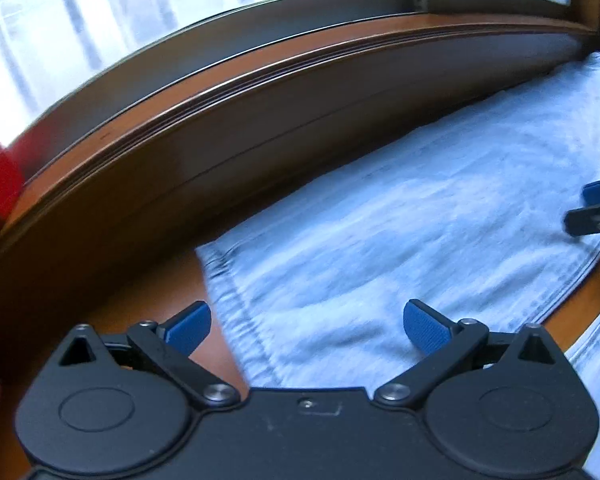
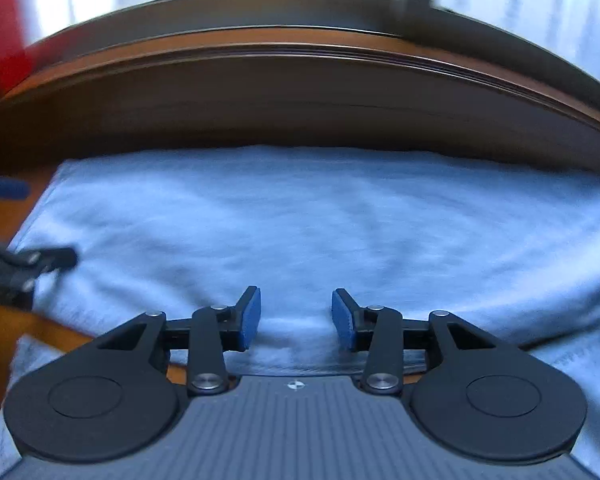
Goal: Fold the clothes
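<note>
The light-blue garment [image 2: 300, 216] is lying folded flat on the wooden table [image 1: 148, 312] beside the window. Left gripper [image 1: 306, 322] is hovering wide; right gripper [image 2: 296, 318] is standing narrower, both empty. Judged step: regrasping an edge.

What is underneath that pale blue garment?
The pale blue garment lies on an orange-brown wooden surface, visible at its edges. Whatever sits beneath its middle is covered and cannot be seen.

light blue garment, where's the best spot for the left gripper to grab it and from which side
Probably the stitched left edge of the light blue garment, approached from the bare wooden table beside it. That hem lies flat and exposed, and the open left gripper already straddles it.
</note>
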A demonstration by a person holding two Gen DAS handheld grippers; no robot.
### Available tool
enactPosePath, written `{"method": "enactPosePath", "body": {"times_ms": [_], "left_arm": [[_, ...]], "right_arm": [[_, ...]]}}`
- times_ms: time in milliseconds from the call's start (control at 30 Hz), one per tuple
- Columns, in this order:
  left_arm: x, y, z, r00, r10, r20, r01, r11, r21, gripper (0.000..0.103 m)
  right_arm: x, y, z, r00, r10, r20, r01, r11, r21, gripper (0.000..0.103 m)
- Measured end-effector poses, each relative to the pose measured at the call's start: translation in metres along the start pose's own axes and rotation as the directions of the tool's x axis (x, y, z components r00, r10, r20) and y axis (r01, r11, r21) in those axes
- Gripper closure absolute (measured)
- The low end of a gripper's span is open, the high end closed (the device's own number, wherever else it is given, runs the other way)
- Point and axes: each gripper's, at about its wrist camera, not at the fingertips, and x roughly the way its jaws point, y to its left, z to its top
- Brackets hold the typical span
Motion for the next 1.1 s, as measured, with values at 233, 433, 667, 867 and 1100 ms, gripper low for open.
{"method": "enactPosePath", "body": {"times_ms": [233, 433, 667, 867, 1100], "left_arm": [[-0.082, -0.021, -0.024, 0.992, -0.068, 0.102, 0.076, 0.995, -0.068, 0.003], [-0.138, -0.123, -0.044, 0.962, -0.208, 0.178, 0.207, 0.978, 0.022, 0.002], [-0.137, -0.236, -0.052, 0.941, -0.311, 0.132, 0.291, 0.945, 0.150, 0.002], [-0.145, -0.297, -0.055, 0.934, -0.325, 0.149, 0.290, 0.932, 0.216, 0.002], [-0.155, -0.338, -0.053, 0.931, -0.321, 0.173, 0.274, 0.929, 0.247, 0.002]], "right_arm": [[-0.079, -0.030, -0.019, 0.983, 0.057, 0.174, -0.067, 0.996, 0.054, 0.029], [-0.136, -0.086, -0.084, 0.978, -0.099, 0.182, 0.073, 0.987, 0.143, 0.026], [-0.171, -0.153, -0.173, 0.975, -0.197, 0.104, 0.140, 0.903, 0.406, 0.026], [-0.157, -0.187, -0.190, 0.989, -0.104, 0.102, 0.047, 0.891, 0.451, 0.026], [-0.156, -0.197, -0.191, 0.990, -0.032, 0.140, -0.040, 0.875, 0.483, 0.056]]}}
